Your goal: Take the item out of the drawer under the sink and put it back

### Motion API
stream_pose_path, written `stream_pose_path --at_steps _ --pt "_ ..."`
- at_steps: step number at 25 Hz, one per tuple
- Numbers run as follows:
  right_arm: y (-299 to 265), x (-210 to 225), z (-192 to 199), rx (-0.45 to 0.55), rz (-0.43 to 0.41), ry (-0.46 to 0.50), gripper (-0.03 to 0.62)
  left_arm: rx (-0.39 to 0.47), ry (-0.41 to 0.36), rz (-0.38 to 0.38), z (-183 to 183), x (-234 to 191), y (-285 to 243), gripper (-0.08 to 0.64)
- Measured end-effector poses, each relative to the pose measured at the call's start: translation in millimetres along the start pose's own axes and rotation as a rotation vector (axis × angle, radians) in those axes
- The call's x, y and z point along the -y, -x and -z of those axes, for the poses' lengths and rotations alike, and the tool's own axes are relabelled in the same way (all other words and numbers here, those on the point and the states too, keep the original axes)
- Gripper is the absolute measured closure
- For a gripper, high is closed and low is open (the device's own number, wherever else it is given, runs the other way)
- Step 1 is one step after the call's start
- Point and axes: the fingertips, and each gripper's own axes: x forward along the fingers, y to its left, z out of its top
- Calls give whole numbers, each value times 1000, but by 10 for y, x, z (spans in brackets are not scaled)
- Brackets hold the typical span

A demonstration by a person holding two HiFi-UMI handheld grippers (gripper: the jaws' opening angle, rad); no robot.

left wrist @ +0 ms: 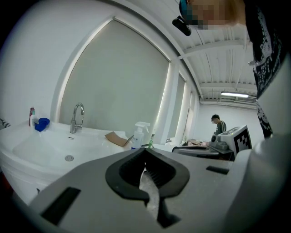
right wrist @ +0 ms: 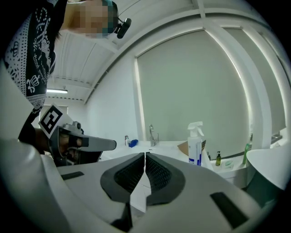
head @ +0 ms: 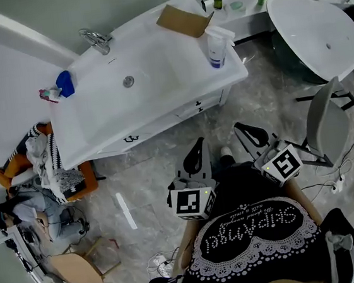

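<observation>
We held both tools low in the head view, above the grey marbled floor and well apart from the white sink cabinet. Our left gripper sat at lower centre, its black jaws pressed together with nothing between them; the left gripper view showed their tips meeting. Our right gripper sat just to its right, jaws likewise closed and empty, the ribbed pads touching along their length in the right gripper view. Both pointed toward the cabinet.

The drawer fronts under the basin ran across the middle of the head view, flush and shut, with small dark handles. The item was not visible in any view, so we could not tell where it lay.

On the countertop stood a chrome faucet at the upper left, a blue object left of the basin, a piece of cardboard at the top centre, and a white spray bottle just below it. A round white tub filled the upper right, with a grey chair below.
</observation>
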Motion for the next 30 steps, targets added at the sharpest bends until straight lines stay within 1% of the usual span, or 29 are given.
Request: stream_pose_path --at_steps 2,8,11,15,17,24,30 --pt "-81 -35 -7 -3 -2 0 572 -4 2 6 -33 -81 -11 555" --pt "-312 -178 -34 -23 33 -4 572 -18 25 37 -114 -388 17 555" --pt "-404 -227 -57 -26 60 -14 572 -27 39 57 -148 -497 25 555" --pt "-503 -271 -27 -27 104 -47 572 -40 38 85 -158 -639 66 555" --pt "-579 -314 -11 -36 114 -48 572 -36 35 95 -174 -723 97 555" --pt "-845 -641 36 -37 75 -42 572 -30 16 101 -164 -982 256 555" --pt "-905 -707 104 -43 100 -63 572 -37 30 97 -141 -1126 364 555"
